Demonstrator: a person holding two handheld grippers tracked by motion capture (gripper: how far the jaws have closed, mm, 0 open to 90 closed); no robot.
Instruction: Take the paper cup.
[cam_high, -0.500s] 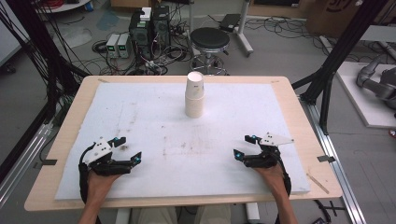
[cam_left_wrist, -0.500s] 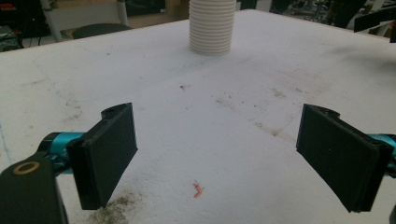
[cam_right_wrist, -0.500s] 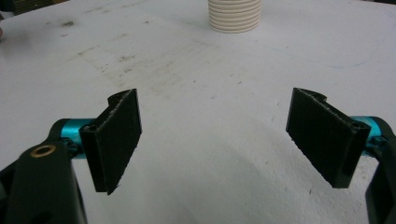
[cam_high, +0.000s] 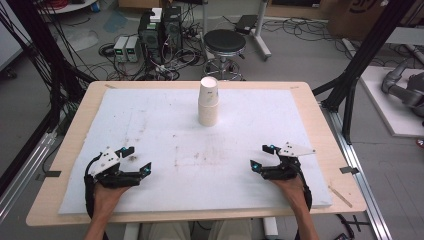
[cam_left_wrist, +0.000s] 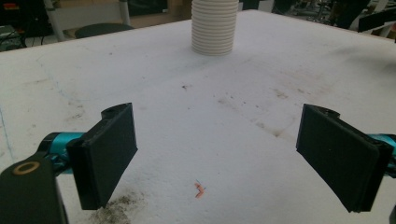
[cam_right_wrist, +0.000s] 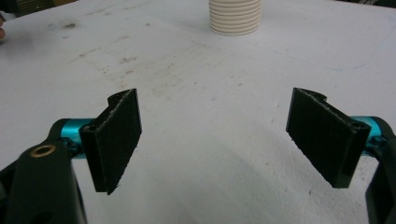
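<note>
Stack of paper cups (cam_high: 208, 101) stood upright on the white mat (cam_high: 150, 115), long axis vertical, at the mat's far middle. Both grippers sat well apart from the stack, on the near side of it. Left gripper (cam_high: 134, 161) lay near-left of the stack, right gripper (cam_high: 261, 157) near-right, each angled inward toward it. Right looked marginally nearer, though it was close to even. Both hands rested low on the mat, forearms coming in from the near edge. Left jaws stood wide apart, nothing between them, only stained mat. Right jaws likewise spread, empty. Judged: a reach forward and inward was needed before any grasp on the stack.
</note>
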